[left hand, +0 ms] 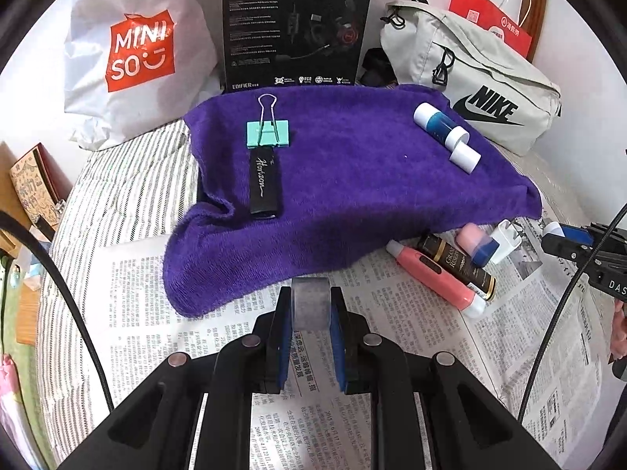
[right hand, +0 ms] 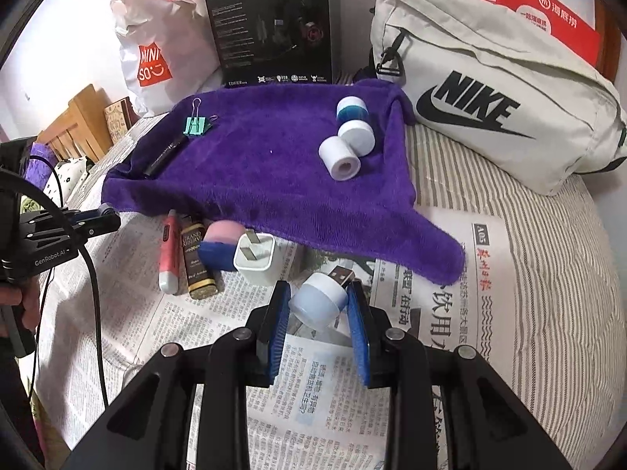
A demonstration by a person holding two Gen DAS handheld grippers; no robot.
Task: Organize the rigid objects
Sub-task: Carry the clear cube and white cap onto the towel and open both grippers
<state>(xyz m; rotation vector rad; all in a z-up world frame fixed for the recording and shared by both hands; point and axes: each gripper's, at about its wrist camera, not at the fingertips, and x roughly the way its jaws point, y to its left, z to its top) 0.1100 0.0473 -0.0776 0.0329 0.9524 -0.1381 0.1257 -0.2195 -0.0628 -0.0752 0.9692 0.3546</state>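
A purple towel (left hand: 352, 180) (right hand: 274, 180) lies on the bed. On it rest a mint binder clip (left hand: 268, 133) (right hand: 194, 125), a black Horizon bar (left hand: 263, 184), a blue-and-white bottle (left hand: 439, 125) (right hand: 352, 111) and a white cap (left hand: 465, 157) (right hand: 340, 157). My left gripper (left hand: 310, 309) is shut on a grey block (left hand: 310, 303) above the newspaper. My right gripper (right hand: 319, 305) is shut on a white USB light (right hand: 320, 299). On the newspaper lie a pink tube (left hand: 435, 278) (right hand: 169, 254), a dark gold-capped bottle (left hand: 456, 264) (right hand: 196, 260), a pink-and-blue item (right hand: 219, 244) and a white charger (right hand: 254, 258).
Newspaper (left hand: 203, 313) (right hand: 411, 333) covers the striped bedding. Behind the towel stand a Miniso bag (left hand: 137, 51), a black headset box (left hand: 294, 23) and a Nike bag (left hand: 478, 90) (right hand: 490, 98). A wooden headboard (right hand: 74, 117) is at the left.
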